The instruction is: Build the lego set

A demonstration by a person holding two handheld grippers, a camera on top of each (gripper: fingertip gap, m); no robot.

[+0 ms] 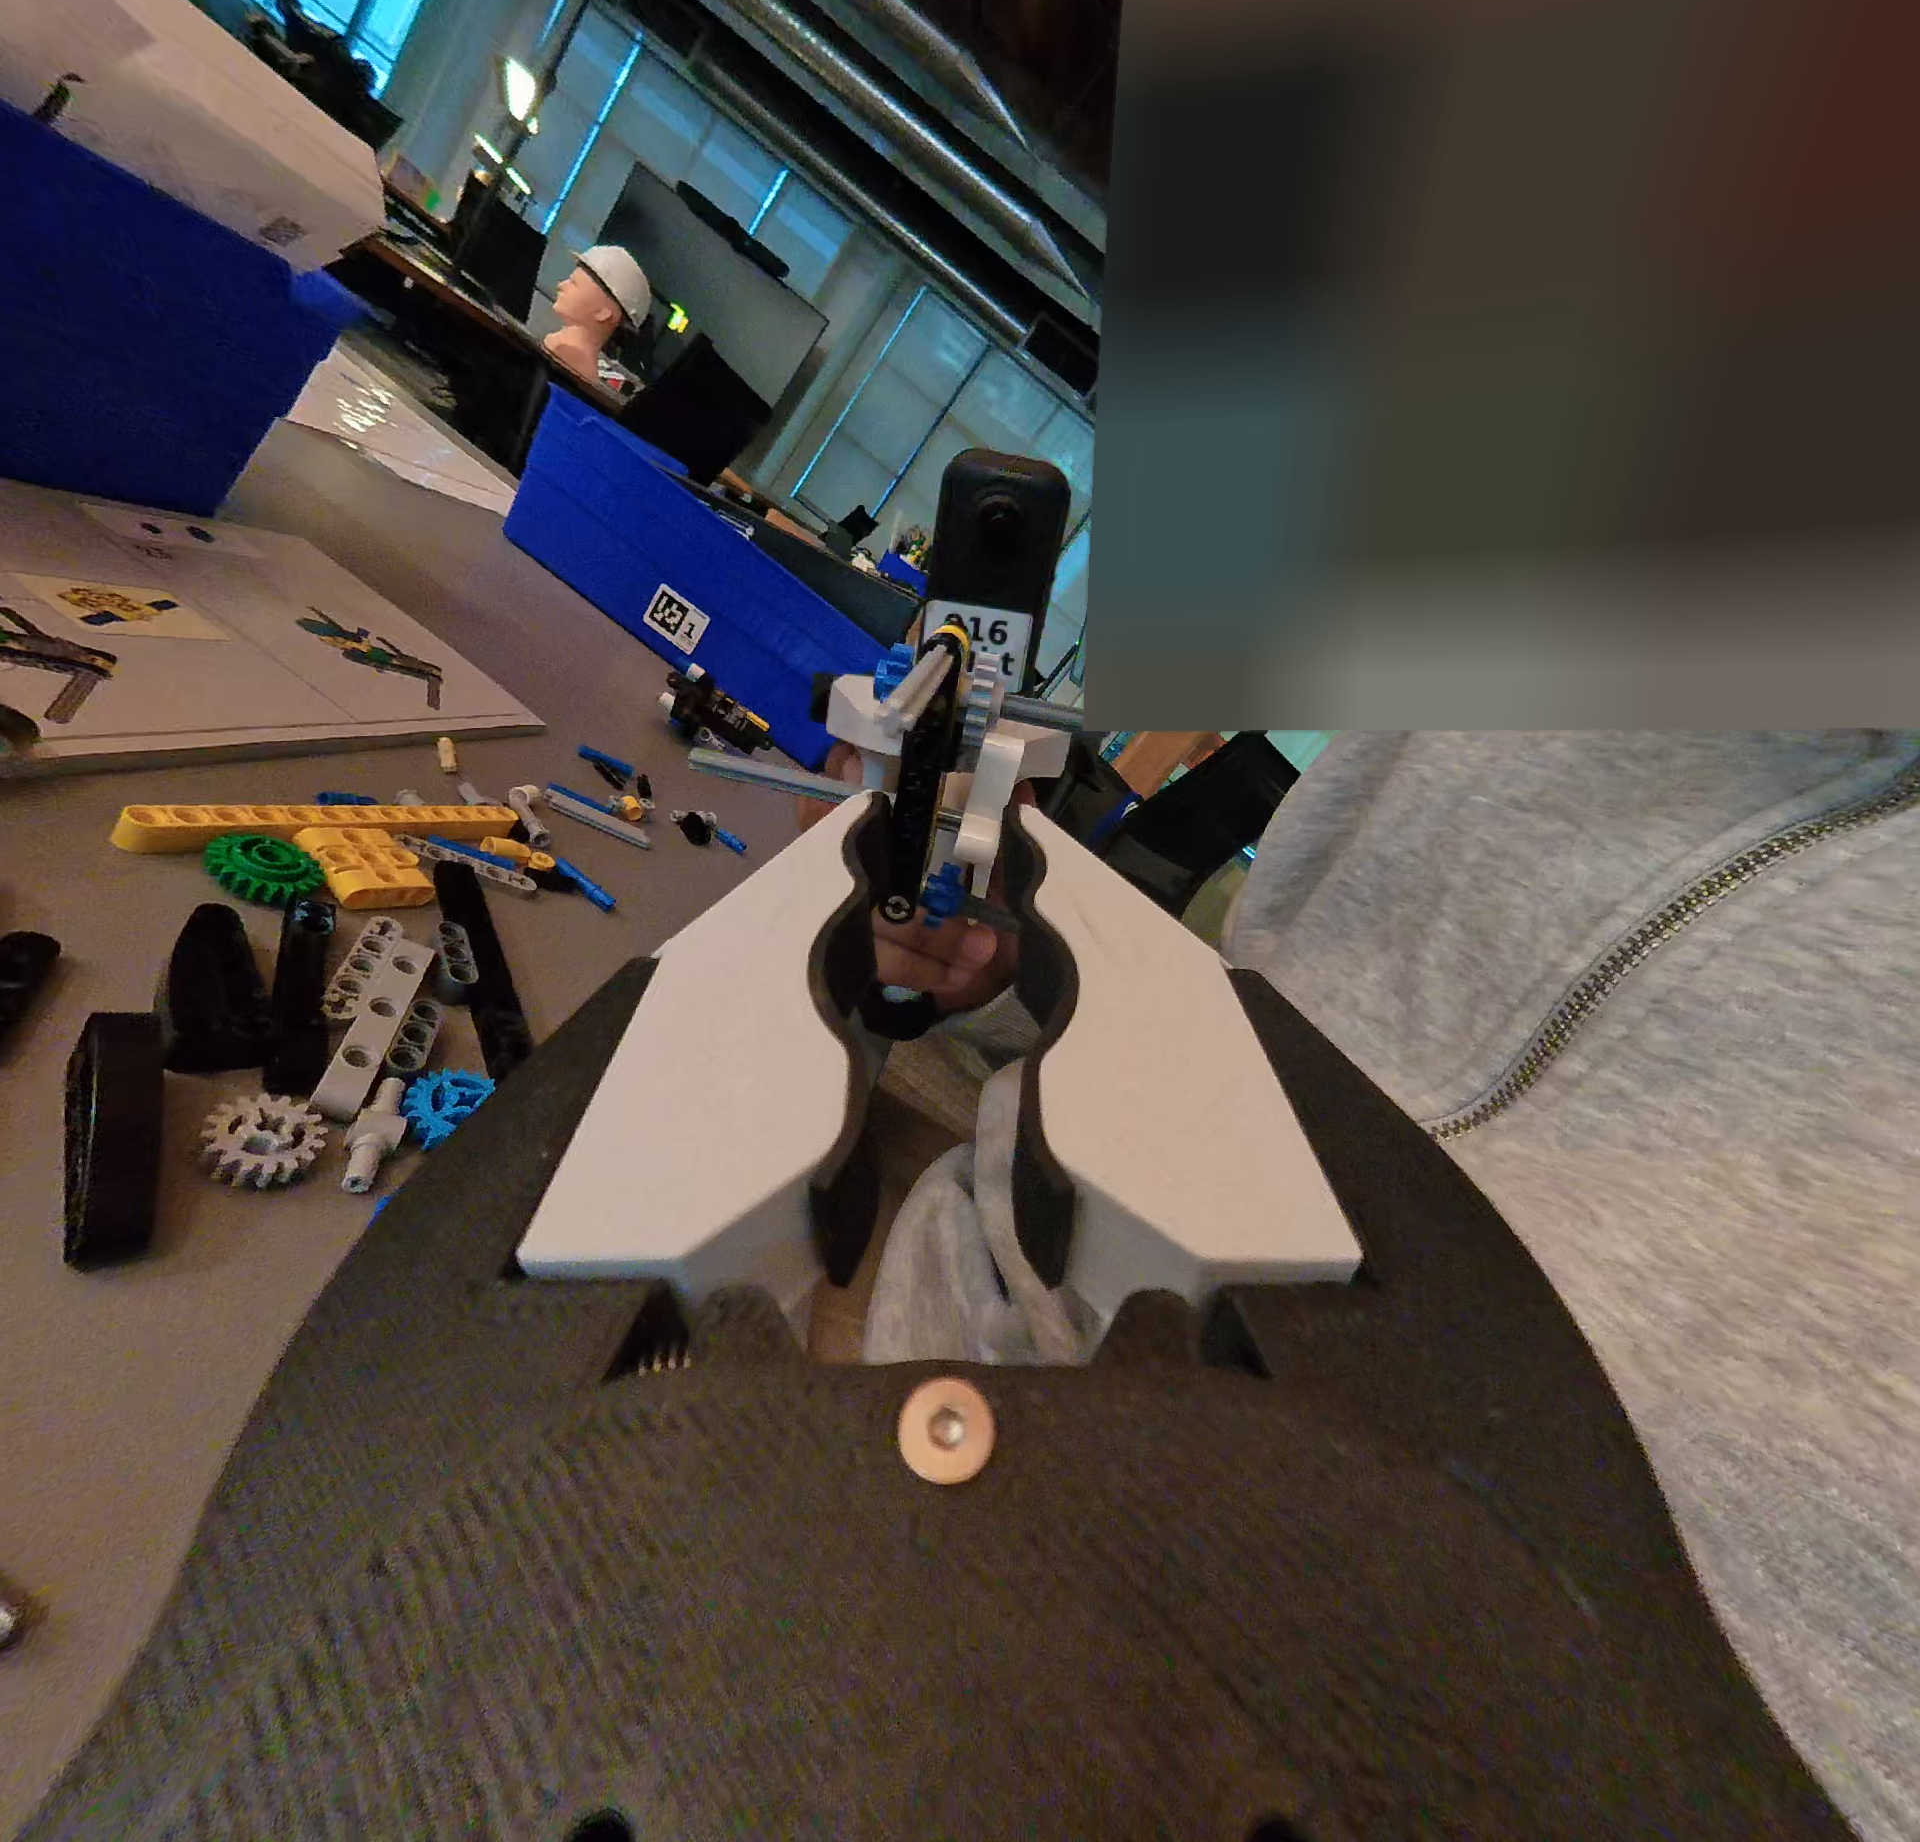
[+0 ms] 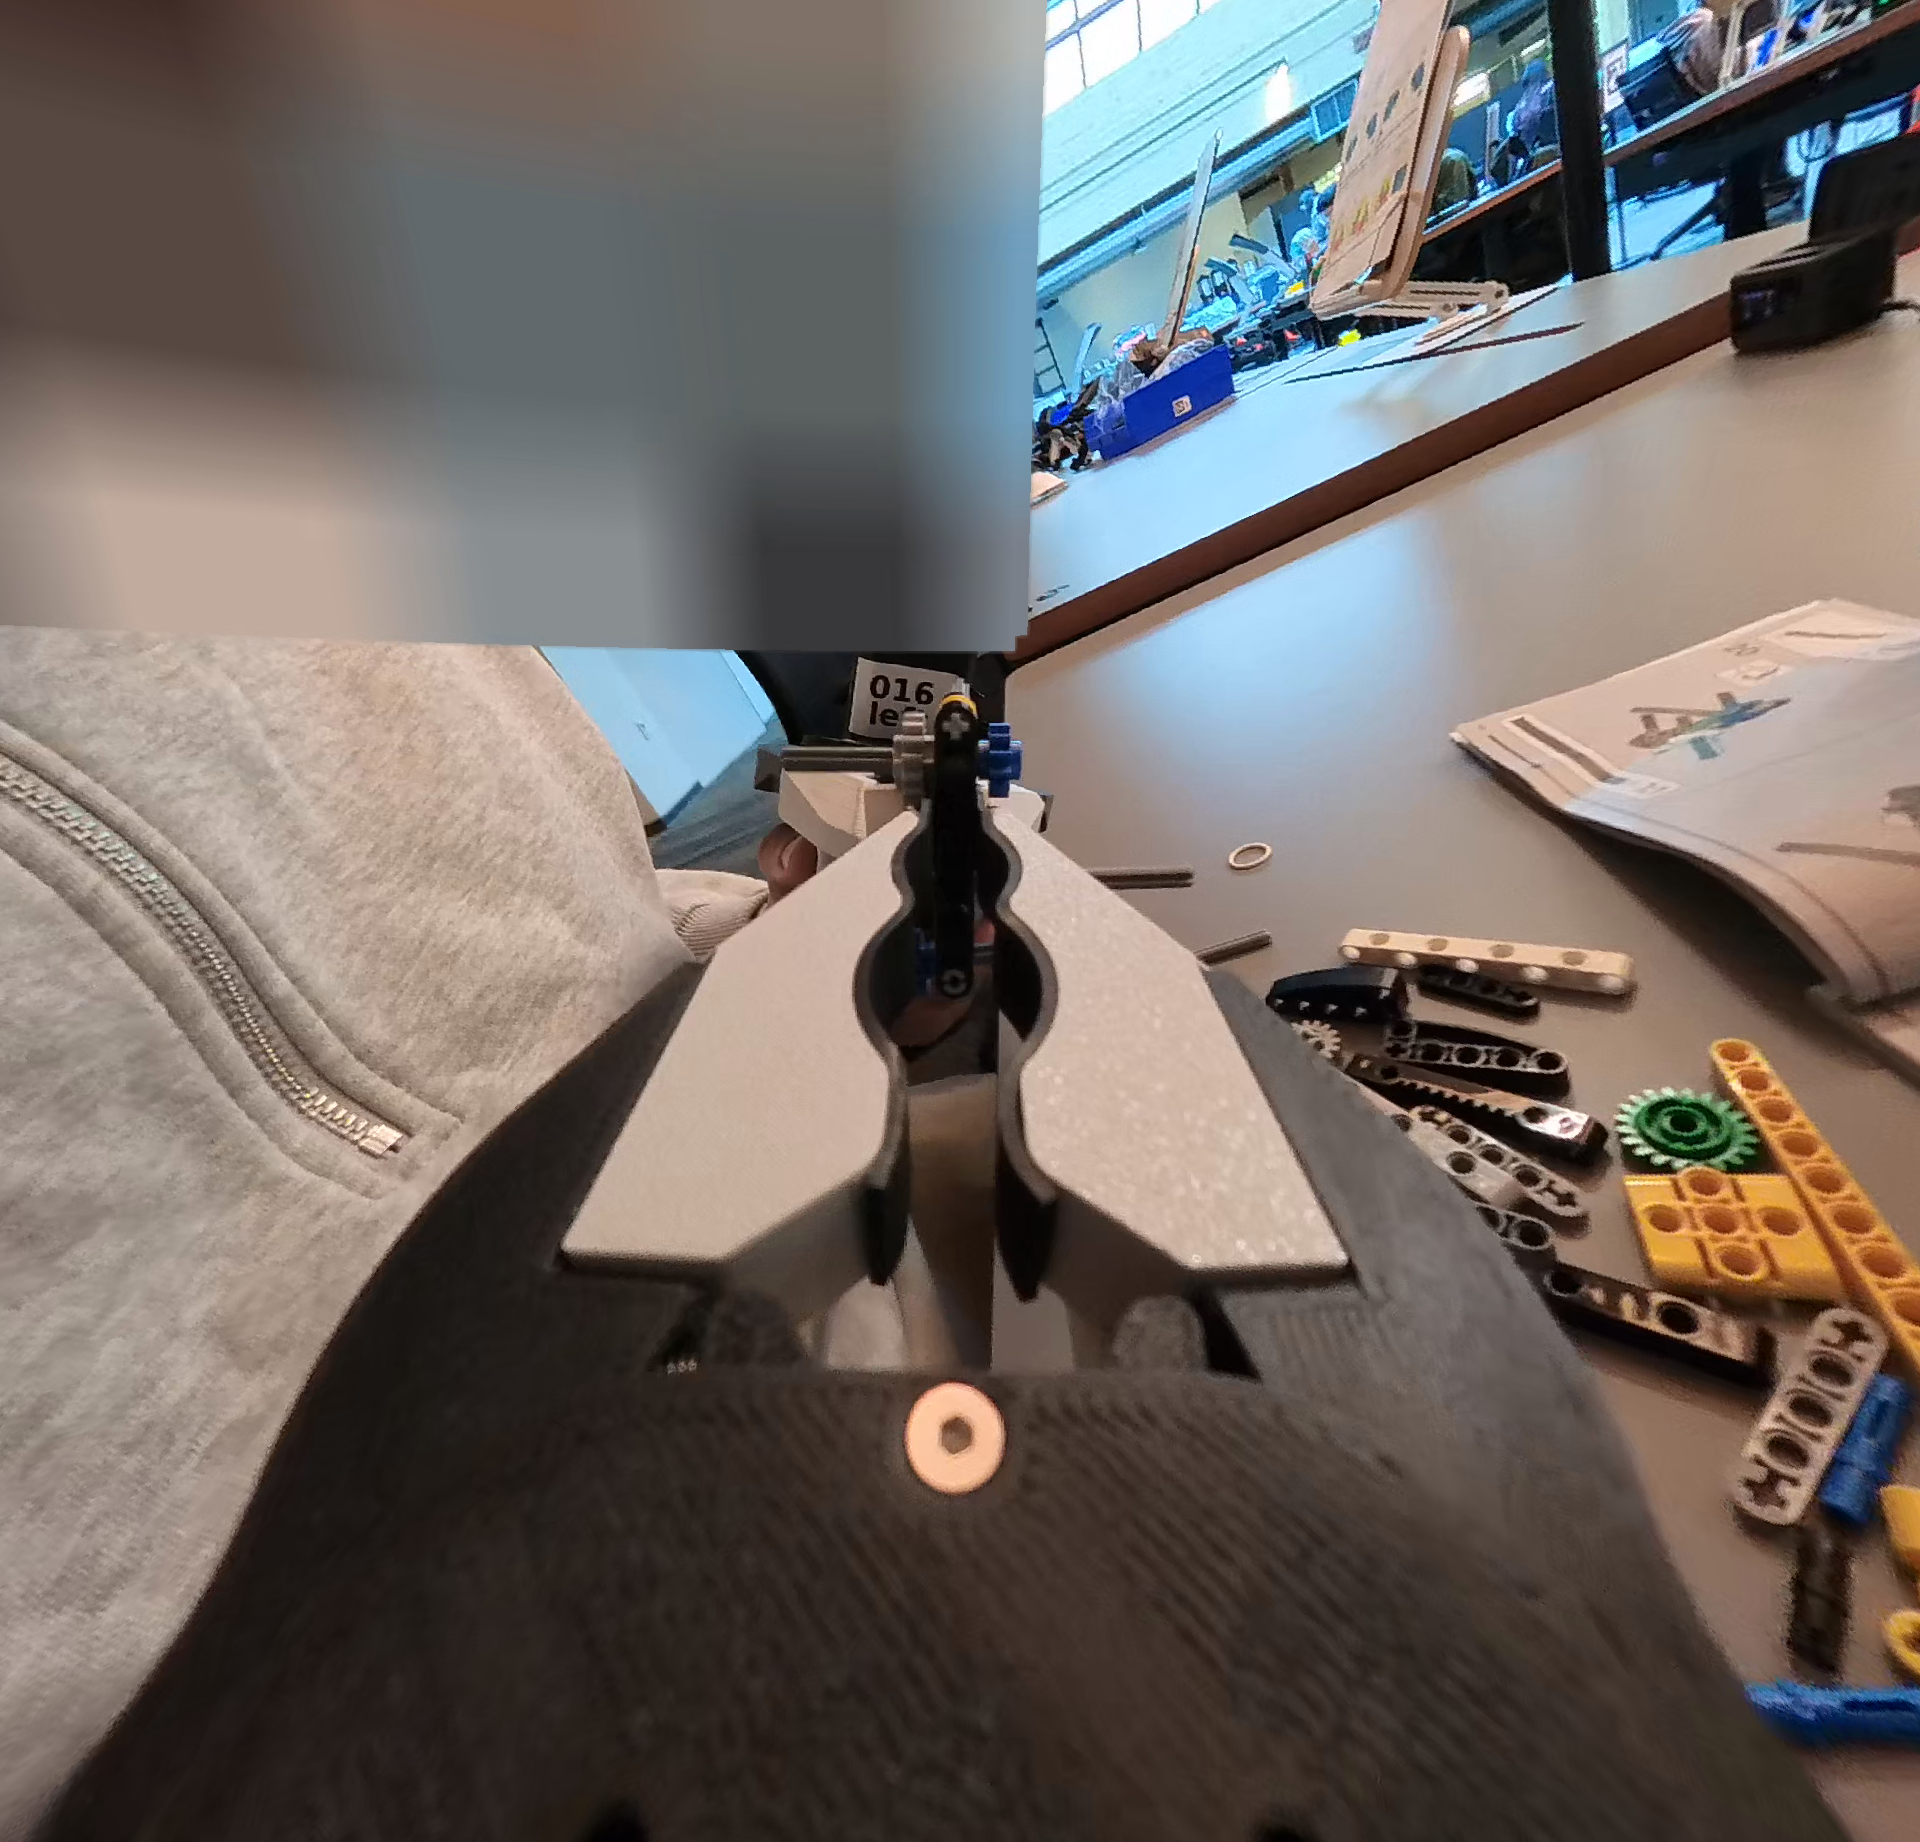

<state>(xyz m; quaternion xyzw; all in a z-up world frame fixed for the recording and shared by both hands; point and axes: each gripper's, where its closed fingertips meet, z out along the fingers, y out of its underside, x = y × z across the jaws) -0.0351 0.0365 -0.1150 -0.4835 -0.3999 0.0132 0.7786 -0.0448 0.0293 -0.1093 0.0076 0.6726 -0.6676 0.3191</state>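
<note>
Both claws, left claw (image 1: 940, 836) and right claw (image 2: 951, 862), are clenched narrowly on one black plastic lego beam (image 2: 954, 857) carrying blue and grey gears, above the grey tabletop (image 2: 1351, 753).

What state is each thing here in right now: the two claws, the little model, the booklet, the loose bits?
Left gripper: fingers shut on model.
Right gripper: fingers shut on model.
Model: partly built, held above table.
Booklet: open, flat.
Green gear: loose on table.
Yellow beam: loose, lying flat.
</note>
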